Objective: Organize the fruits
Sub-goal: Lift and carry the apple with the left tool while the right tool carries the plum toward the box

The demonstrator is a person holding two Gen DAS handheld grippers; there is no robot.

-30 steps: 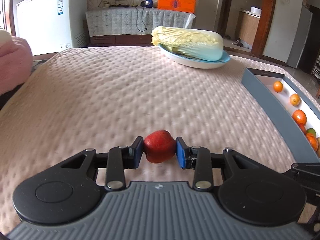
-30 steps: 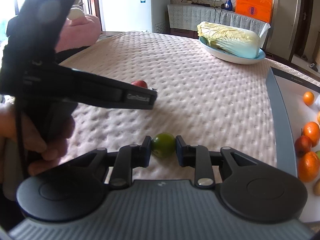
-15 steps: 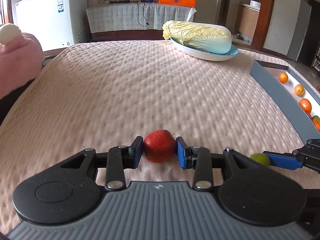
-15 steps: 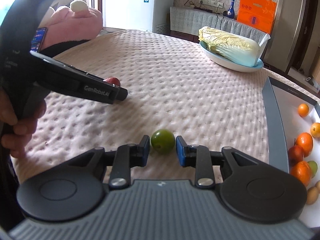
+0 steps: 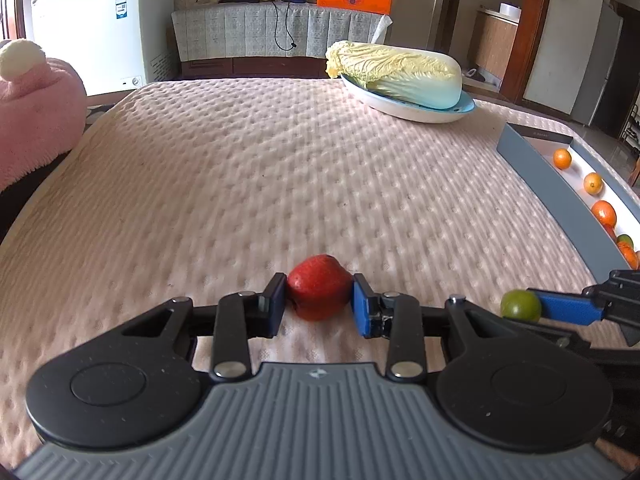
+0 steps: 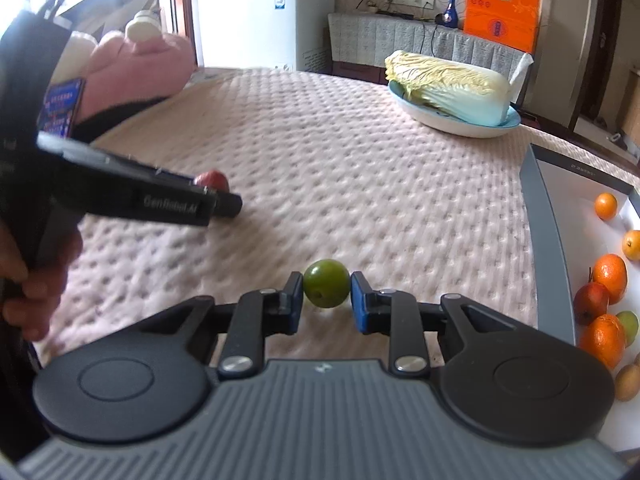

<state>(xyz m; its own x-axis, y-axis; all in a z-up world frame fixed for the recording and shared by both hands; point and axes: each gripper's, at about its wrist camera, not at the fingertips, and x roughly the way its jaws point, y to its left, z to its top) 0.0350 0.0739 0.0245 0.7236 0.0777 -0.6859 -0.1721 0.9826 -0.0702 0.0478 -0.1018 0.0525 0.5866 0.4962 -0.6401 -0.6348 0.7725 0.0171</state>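
Left gripper [image 5: 319, 300]: jaws clamped on the red fruit [image 5: 318, 293], one pad on each side; the fruit sits between the tips just above the cloth.
Right gripper [image 6: 326, 297]: jaws clamped on the green fruit [image 6: 325, 283], centred between the blue pads.
Mutual position: in the left wrist view the right gripper's blue finger and the green fruit [image 5: 520, 305] appear at the right edge, near the tray wall; in the right wrist view the left gripper [image 6: 218, 196] lies to the left, held by a hand [image 6: 36, 276].
Change from earlier frames: a second ago the right gripper was barely visible in the left view; it now stands beside the left one. Both grips are unchanged.
Tray [image 5: 560, 196]: grey-walled, along the table's right edge, holding oranges [image 6: 610, 268] and other fruit.
Open room: the quilted table [image 5: 280, 168] is bare ahead of both grippers.
Far edge: a plate [image 5: 404, 108] bearing a cabbage [image 5: 396, 72].
Left edge: a pink plush object [image 5: 36, 120].
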